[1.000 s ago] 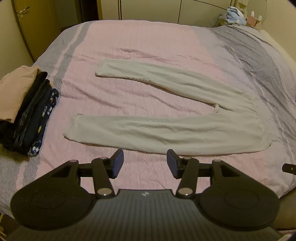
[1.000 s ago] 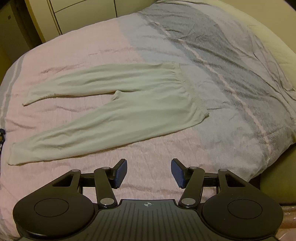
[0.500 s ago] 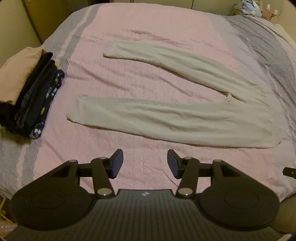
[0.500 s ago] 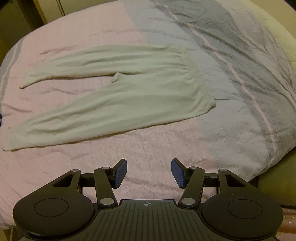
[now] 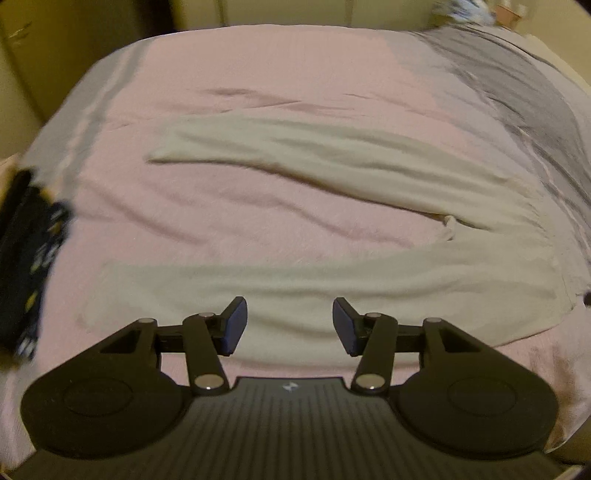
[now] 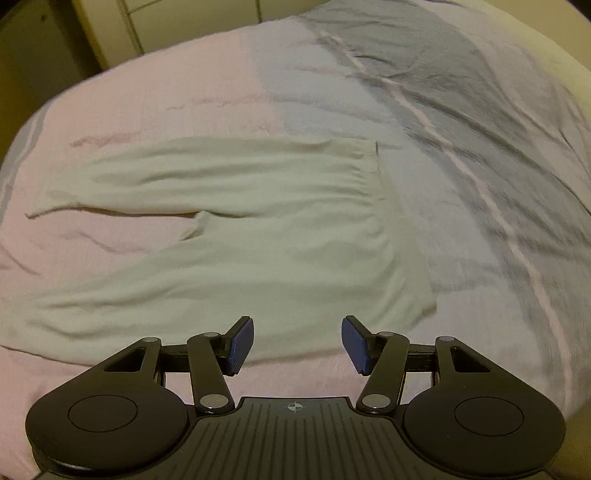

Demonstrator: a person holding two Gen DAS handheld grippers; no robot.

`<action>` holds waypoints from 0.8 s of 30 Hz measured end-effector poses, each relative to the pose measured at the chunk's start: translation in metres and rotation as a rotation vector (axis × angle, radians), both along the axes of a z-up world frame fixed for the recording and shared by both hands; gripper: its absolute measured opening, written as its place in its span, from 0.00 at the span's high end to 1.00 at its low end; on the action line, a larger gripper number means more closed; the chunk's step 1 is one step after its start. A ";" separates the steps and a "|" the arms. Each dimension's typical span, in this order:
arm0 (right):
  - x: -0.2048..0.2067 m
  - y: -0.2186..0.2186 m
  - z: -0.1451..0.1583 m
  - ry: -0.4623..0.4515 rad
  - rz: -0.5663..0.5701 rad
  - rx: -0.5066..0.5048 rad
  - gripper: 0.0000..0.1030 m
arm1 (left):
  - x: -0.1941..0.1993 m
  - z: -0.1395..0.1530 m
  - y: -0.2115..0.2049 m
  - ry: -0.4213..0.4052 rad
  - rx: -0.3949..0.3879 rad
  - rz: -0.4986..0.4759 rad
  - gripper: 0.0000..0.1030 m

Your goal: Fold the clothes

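Observation:
Cream-white trousers [image 5: 332, 284] lie flat on the bed, legs spread apart toward the left and waistband to the right; they also show in the right wrist view [image 6: 258, 236]. My left gripper [image 5: 290, 325] is open and empty, low over the near leg. My right gripper [image 6: 297, 345] is open and empty, over the near edge of the trousers close to the waistband corner [image 6: 417, 306]. Both views are motion-blurred.
The bed cover is pink [image 5: 258, 74] on the left and grey [image 6: 461, 110] on the right. A stack of folded dark and tan clothes [image 5: 26, 266] sits at the bed's left edge. Cupboard doors [image 6: 184, 14] stand behind the bed.
Both grippers have moved forward and down toward the trousers, which now reach under the fingertips. Both stay open. The trousers have not moved.

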State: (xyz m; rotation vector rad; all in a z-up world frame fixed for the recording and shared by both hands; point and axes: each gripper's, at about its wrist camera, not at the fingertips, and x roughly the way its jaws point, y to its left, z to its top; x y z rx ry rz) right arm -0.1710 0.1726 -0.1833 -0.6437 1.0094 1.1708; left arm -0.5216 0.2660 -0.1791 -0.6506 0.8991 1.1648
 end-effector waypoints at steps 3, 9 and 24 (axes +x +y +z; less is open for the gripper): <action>0.027 0.032 -0.024 0.013 0.065 0.008 0.45 | 0.017 -0.023 0.043 -0.009 0.020 -0.117 0.54; 0.060 0.124 -0.063 -0.005 0.282 0.051 0.45 | 0.052 -0.064 0.145 -0.035 0.084 -0.392 0.54; 0.095 0.307 -0.123 -0.090 0.597 0.017 0.45 | 0.086 -0.135 0.351 0.117 0.144 -0.806 0.54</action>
